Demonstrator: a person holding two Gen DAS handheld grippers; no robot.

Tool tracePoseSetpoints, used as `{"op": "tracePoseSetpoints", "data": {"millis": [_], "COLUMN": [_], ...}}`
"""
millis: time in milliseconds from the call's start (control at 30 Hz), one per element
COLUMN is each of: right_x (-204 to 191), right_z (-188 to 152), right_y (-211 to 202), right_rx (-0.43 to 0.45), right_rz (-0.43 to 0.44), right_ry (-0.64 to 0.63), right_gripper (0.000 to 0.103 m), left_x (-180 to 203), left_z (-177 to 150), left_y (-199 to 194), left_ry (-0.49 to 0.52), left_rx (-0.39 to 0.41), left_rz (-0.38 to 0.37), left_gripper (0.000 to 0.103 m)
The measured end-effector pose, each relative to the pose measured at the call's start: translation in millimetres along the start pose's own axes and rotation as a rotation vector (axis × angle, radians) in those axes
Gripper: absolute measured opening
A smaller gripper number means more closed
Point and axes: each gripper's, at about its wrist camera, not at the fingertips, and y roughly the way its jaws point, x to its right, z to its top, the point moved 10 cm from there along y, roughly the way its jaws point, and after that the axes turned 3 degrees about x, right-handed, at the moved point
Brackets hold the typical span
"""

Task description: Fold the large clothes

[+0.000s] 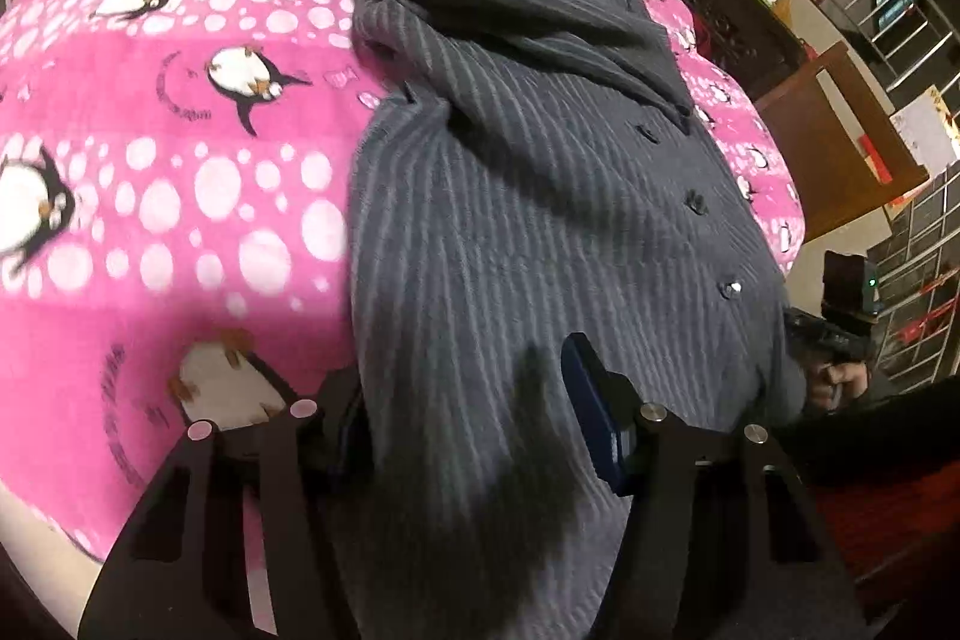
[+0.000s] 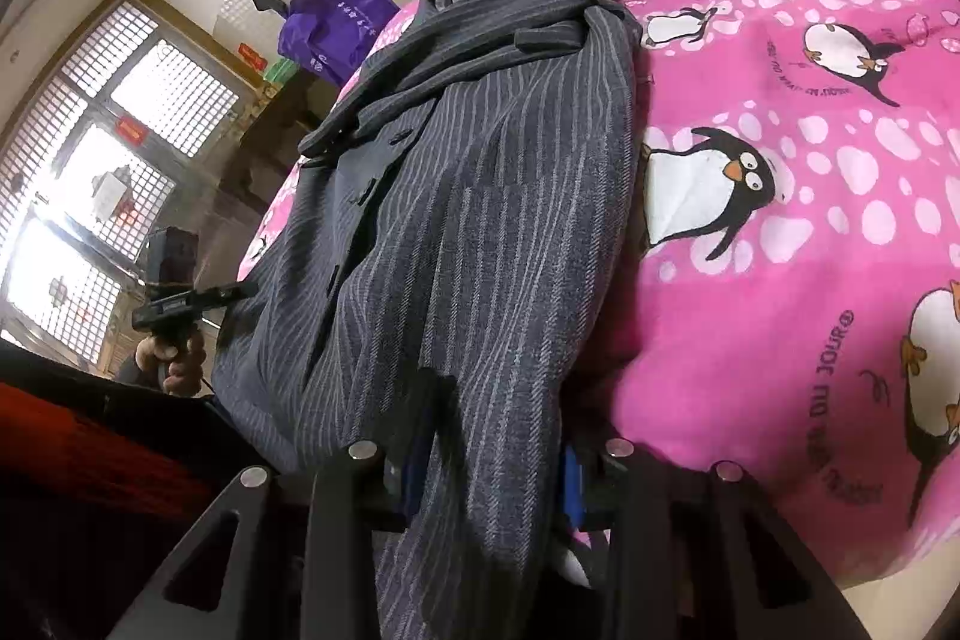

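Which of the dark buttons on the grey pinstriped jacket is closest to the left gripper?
The shiny button lowest on the grey pinstriped jacket, nearest the left gripper; the other two sit farther up the front edge.

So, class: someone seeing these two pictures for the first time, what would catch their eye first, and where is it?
The bright pink penguin-print blanket fills the bed. Along it lies a dark grey pinstriped jacket, buttons up its front and collar at the far end. Each tool has the near hem between its fingers: the left tool at one corner, the right tool at the other.
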Motion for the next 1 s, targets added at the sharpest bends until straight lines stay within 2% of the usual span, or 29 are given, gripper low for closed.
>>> {"op": "tracePoseSetpoints", "data": {"millis": [133, 233, 267, 333, 400, 467, 500, 533, 567, 600, 633, 700, 767, 833, 933, 967, 1000], "right_x": [-1.2, -1.8, -1.9, -1.9, -2.1, -3.4, -4.1, -5.5, -10.7, -20.0, -33.5, -42.1, -32.7, -19.2, -22.9, -28.1, -36.2], "right_z": [0.3, 0.8, 1.0, 1.4, 1.8, 1.4, 1.4, 0.7, 1.9, 4.6, 10.5, 18.7, 20.1, 14.0, 18.8, 20.2, 23.0], "right_y": [1.6, 1.0, 1.2, 2.0, 2.8, 4.3, 5.2, 5.8, 5.3, 2.1, -5.1, -11.5, -2.7, 11.9, 9.3, 5.7, -1.0], "right_rx": [-0.003, -0.005, -0.005, -0.006, -0.009, -0.018, -0.026, -0.044, -0.061, -0.054, -0.016, 0.029, 0.023, -0.026, -0.002, 0.007, 0.03], "right_rz": [-0.009, -0.017, -0.02, -0.022, -0.025, -0.03, -0.033, -0.035, -0.02, 0.02, 0.063, 0.1, 0.094, 0.073, 0.097, 0.099, 0.11], "right_ry": [0.0, -0.001, -0.001, -0.002, -0.001, 0.001, 0.0, 0.0, -0.007, -0.033, -0.091, -0.119, -0.087, -0.037, -0.04, -0.069, -0.105], "right_gripper": [0.034, 0.034, 0.034, 0.034, 0.035, 0.036, 0.036, 0.037, 0.036, 0.036, 0.032, 0.03, 0.03, 0.03, 0.029, 0.023, 0.005], "left_x": [3.6, 34.9, 41.5, 37.1, 20.9, 13.2, 14.9, 18.1, 20.6, 21.4, 22.9, 21.7, 19.7, 15.3, 15.1, 15.9, 19.5], "left_z": [5.2, -12.6, -17.6, -16.1, -4.6, -2.5, -4.8, -9.1, -13.2, -15.0, -16.0, -13.6, -12.3, -15.4, -13.0, -10.2, -8.1], "left_y": [4.4, 7.2, 7.5, 8.2, 5.6, 5.0, 5.6, 6.5, 7.1, 5.6, 2.7, -2.9, -3.4, 2.6, -0.8, -7.5, -14.5], "left_ry": [0.014, 0.079, 0.118, 0.17, 0.109, 0.06, 0.074, 0.098, 0.111, 0.112, 0.116, 0.108, 0.086, 0.064, 0.039, 0.032, 0.022], "left_rx": [-0.043, -0.14, -0.152, -0.139, -0.091, -0.072, -0.072, -0.078, -0.087, -0.081, -0.068, -0.043, -0.036, -0.054, -0.031, 0.002, 0.03], "left_rz": [-0.009, -0.151, -0.142, -0.063, -0.021, -0.016, -0.006, 0.002, 0.009, 0.013, 0.014, 0.009, -0.007, -0.01, 0.005, 0.019, 0.006], "left_gripper": [0.058, 0.059, 0.059, 0.058, 0.058, 0.053, 0.042, 0.017, 0.01, 0.009, 0.007, 0.007, 0.007, 0.007, 0.007, 0.006, 0.005]}}
